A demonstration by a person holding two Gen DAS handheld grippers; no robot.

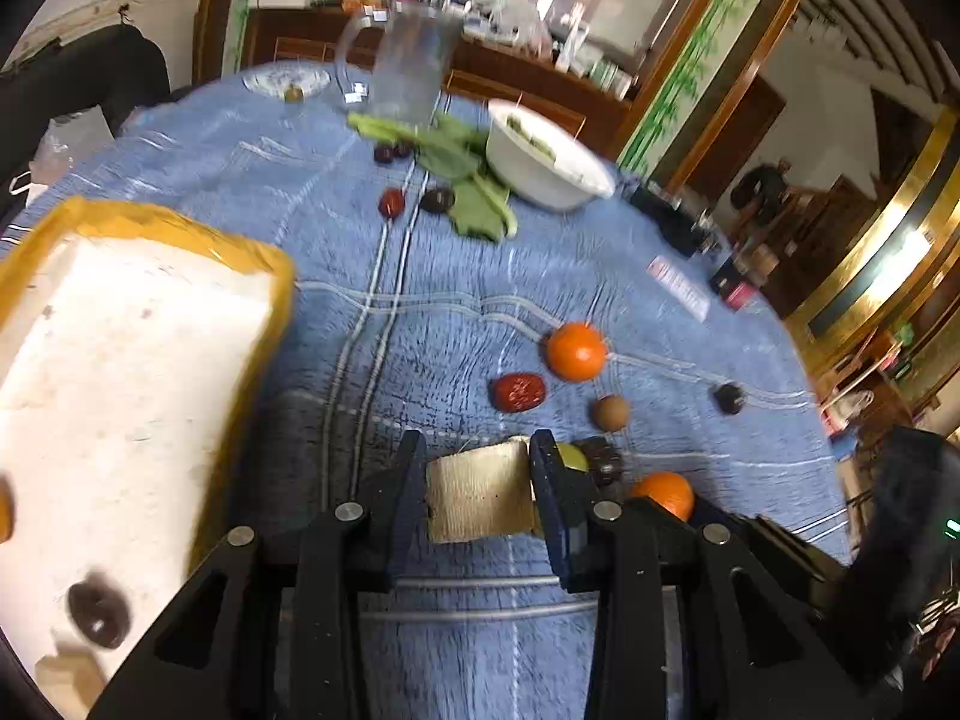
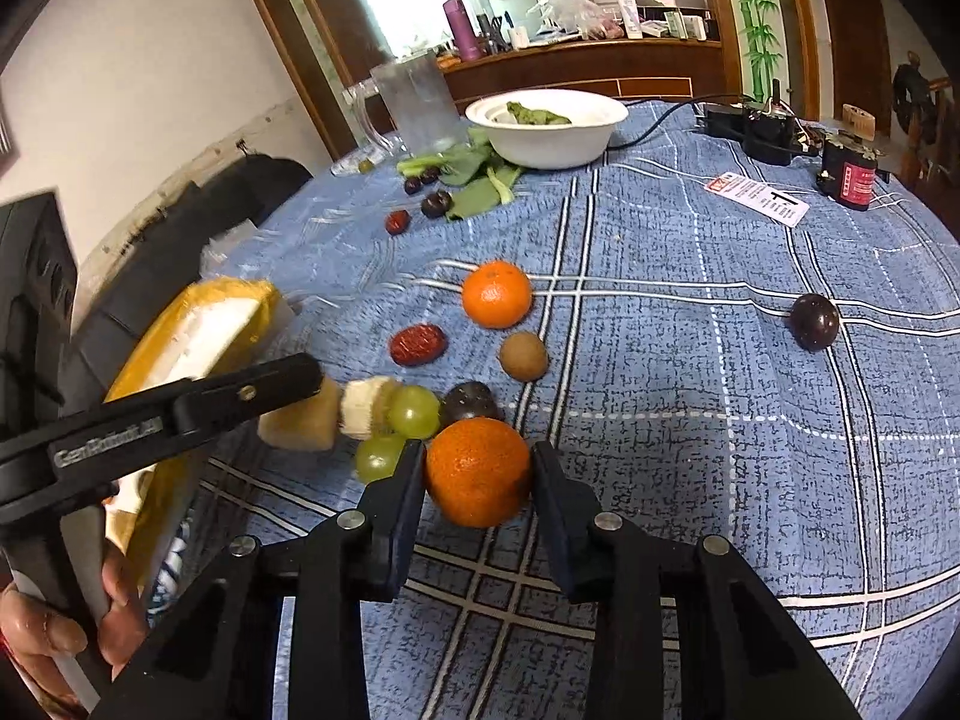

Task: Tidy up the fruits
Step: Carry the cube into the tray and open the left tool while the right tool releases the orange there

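Left wrist view: left gripper has its jaws drawn in on a pale fruit chunk; both pads touch its sides.
Right wrist view: right gripper has its jaws narrowed around the near orange; the left pad touches the peel, the right pad shows a thin gap, so a firm hold cannot be confirmed.
Tray: yellow-rimmed with a white floor, on the left; a dark fruit already lies in it, so it is probably the collecting place.
Loose fruit: second orange, red date, brown fruit, two grapes, dark plum lie spread on the blue cloth.
Grip reason: each gripper takes the piece nearest it, so two items can likely go in one pass.
Bowl: holds greens, well apart from the work.
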